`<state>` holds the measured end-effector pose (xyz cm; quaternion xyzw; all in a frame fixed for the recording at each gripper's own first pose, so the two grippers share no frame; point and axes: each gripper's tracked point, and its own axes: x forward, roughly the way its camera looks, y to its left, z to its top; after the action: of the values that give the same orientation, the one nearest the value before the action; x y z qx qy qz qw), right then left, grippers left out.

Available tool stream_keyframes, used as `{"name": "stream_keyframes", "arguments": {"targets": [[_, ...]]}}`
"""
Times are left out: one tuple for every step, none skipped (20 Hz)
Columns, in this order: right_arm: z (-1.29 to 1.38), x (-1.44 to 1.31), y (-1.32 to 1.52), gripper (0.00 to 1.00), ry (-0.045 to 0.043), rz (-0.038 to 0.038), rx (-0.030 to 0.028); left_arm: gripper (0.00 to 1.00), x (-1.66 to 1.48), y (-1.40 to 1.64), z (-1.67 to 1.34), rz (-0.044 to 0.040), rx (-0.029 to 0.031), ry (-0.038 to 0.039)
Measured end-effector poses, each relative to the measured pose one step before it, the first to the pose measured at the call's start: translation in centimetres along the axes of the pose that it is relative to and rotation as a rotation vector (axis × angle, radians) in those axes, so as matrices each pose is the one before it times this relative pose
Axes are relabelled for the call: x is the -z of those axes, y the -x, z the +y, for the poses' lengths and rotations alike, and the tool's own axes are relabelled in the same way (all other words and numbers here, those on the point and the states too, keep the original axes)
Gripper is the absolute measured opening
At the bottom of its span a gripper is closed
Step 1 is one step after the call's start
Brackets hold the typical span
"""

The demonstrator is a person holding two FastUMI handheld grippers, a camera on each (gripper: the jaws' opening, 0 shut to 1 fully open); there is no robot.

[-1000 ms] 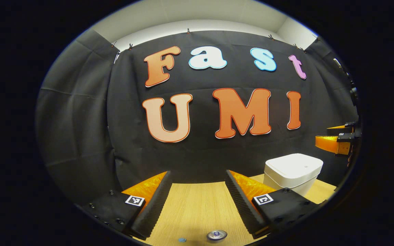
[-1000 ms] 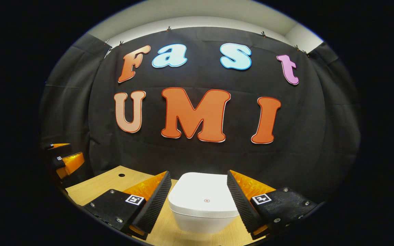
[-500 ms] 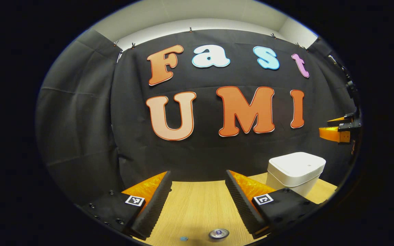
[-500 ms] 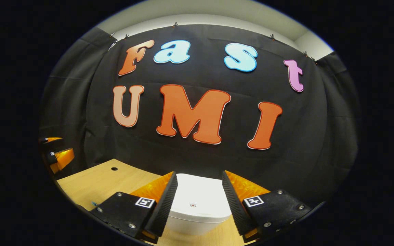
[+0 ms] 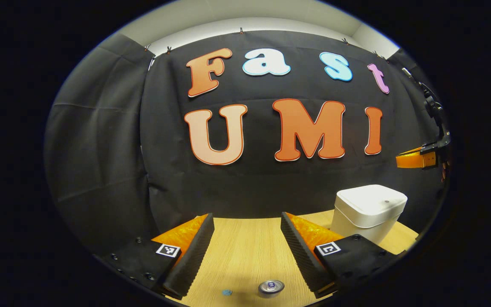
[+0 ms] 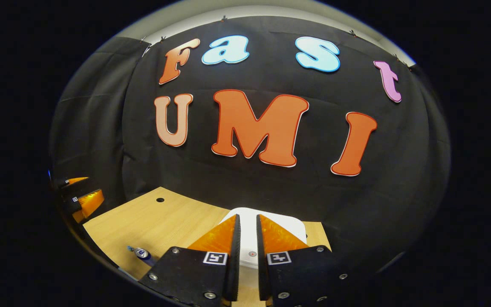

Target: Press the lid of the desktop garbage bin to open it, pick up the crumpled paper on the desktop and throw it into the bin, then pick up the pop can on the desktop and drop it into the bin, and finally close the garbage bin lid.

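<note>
Right gripper view: the bin [image 6: 286,228] was mostly hidden behind the right gripper [image 6: 248,256]; only part of its white lid [image 6: 249,238], with a small round red mark [image 6: 252,253] between the fingers, could be seen at lower centre. Contact with the lid could not be judged. The right gripper's jaws stood narrow, a thin gap between them, nothing held. The can [image 6: 143,254] lay at lower left on the bench [image 6: 160,221], partly cut off by the gripper body.

Left gripper view: the bin [image 5: 369,209] stood whole at lower right, white, rounded, lid closed. The can [image 5: 271,286] sat at the bottom edge, only its top clear, beside a small blue spot [image 5: 226,292]. The left gripper [image 5: 245,251] was wide open and empty above the bench [image 5: 245,243]. The right gripper [image 5: 418,157] was above the bin at the right edge, partly cut off.
</note>
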<state>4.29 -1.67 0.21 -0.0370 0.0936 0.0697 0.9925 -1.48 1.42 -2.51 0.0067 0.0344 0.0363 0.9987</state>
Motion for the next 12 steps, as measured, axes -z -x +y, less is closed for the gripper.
{"name": "stream_keyframes", "arguments": {"targets": [[-0.269, 0.042, -0.167, 0.12, -0.00842, 0.00809, 0.00280, 1.00, 0.154, -0.022, 0.323, 0.00312, -0.00855, -0.00013], [-0.520, -0.002, -0.250, 0.08, -0.00072, 0.00493, 0.01894, 1.00, 0.165, 0.092, 0.308, 0.00438, -0.00977, 0.00083], [-0.408, 0.146, -0.124, 0.01, 0.00744, 0.00431, 0.01166, 1.00, 0.480, 0.171, 0.185, 0.00629, -0.00810, 0.00258], [-0.126, 0.043, -0.138, 0.01, 0.01104, 0.00690, 0.00120, 1.00, 0.232, 0.104, 0.260, 0.00749, -0.00907, 0.00401], [-0.032, 0.368, -0.091, 0.01, 0.00768, 0.01206, -0.00187, 1.00, 0.217, -0.030, 0.280, 0.00715, -0.00947, 0.00557], [-0.014, 0.281, -0.124, 0.01, 0.00280, 0.01415, -0.00653, 1.00, 0.219, 0.018, 0.222, 0.00639, -0.00891, 0.00579], [0.011, 0.453, -0.204, 0.01, 0.00157, 0.01853, -0.00600, 1.00, 0.119, 0.040, 0.244, 0.00337, -0.00795, 0.00510], [-0.026, 0.435, -0.221, 0.01, 0.00128, 0.02297, -0.00628, 1.00, 0.052, 0.165, 0.142, 0.00244, -0.00769, 0.00180], [-0.024, 0.646, -0.212, 0.01, 0.00063, 0.02518, -0.00796, 1.00, 0.152, 0.010, 0.059, 0.00049, -0.00766, -0.00080], [-0.122, 0.443, -0.233, 0.01, -0.00118, 0.02180, -0.00381, 1.00, -0.097, 0.064, 0.112, 0.00001, -0.00555, -0.00291], [-0.386, 0.371, -0.168, 0.01, -0.00356, 0.01611, 0.00337, 1.00, 0.253, 0.058, 0.053, 0.00285, -0.00469, -0.00466], [-0.146, 0.127, -0.197, 0.01, -0.00516, 0.01677, -0.00634, 1.00, 0.186, -0.024, -0.013, 0.00468, -0.00291, -0.00296]]}}
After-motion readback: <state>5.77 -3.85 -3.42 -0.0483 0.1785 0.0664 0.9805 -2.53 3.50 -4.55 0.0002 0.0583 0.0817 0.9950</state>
